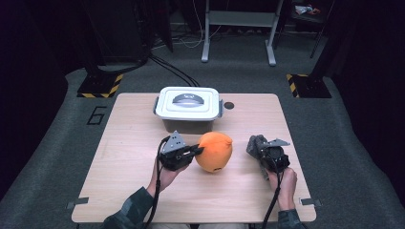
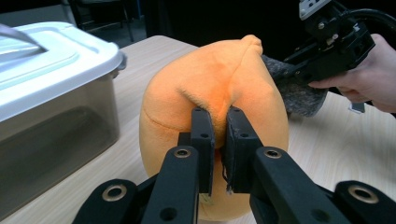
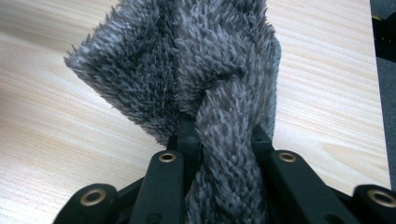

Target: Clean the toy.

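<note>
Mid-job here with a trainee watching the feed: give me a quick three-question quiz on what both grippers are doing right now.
1. True or false: the left gripper pinches a fold of the orange plush.
2. What does the right gripper hold?
A. grey fuzzy cloth
B. a spoon
C. nothing
3. Is the lid on the plastic box or off?

Key: 1 true; 2 A; 3 on.

Soft orange plush toy, short-napped and matt, puckered where pinched. Shaggy grey cloth, long rough pile. Pale wood-grain worktop, smooth, low sheen. Storage box of plastic: white lid slightly glossy, smoky translucent walls. Left claw and right claw of matt black plastic with brass-coloured rivets.
</note>
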Tool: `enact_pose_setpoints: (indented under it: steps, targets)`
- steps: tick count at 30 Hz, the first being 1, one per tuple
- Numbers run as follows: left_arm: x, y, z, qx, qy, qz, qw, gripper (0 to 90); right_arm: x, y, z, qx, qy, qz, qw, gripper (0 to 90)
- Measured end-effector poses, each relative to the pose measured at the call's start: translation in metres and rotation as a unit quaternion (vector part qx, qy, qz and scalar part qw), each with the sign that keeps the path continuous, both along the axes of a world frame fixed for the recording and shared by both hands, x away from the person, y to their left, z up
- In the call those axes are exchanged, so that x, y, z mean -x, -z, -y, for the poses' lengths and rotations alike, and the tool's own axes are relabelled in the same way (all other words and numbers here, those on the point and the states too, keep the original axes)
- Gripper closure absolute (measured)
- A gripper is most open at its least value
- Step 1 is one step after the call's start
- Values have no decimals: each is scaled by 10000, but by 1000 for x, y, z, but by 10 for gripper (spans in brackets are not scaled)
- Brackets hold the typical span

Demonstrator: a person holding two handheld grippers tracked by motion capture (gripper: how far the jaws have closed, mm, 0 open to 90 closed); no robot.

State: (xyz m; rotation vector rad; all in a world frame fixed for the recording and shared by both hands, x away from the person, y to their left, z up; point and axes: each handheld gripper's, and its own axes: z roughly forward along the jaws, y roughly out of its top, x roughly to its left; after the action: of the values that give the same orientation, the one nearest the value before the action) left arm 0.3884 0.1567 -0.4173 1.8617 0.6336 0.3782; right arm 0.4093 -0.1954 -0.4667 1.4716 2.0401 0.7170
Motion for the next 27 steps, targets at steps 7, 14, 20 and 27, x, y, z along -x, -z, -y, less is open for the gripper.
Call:
enact_pose_setpoints:
  steps: [7,14,20,27]
  targets:
    - [6,1,-24,-30,-210,-14,9998,837,-1,1,-3,17,-5,10,10000,743]
    - [12,0,-51,-19,-415,-40,9991,837,-2,1,-7,24,-84,-18,10000,743]
    - [22,0,-72,30,-639,-9,9980,836,-4,2,-12,32,-143,-44,9999,743]
    - [31,7,-103,175,-1041,-194,9942,836,-6,3,-18,99,-225,-63,9997,743]
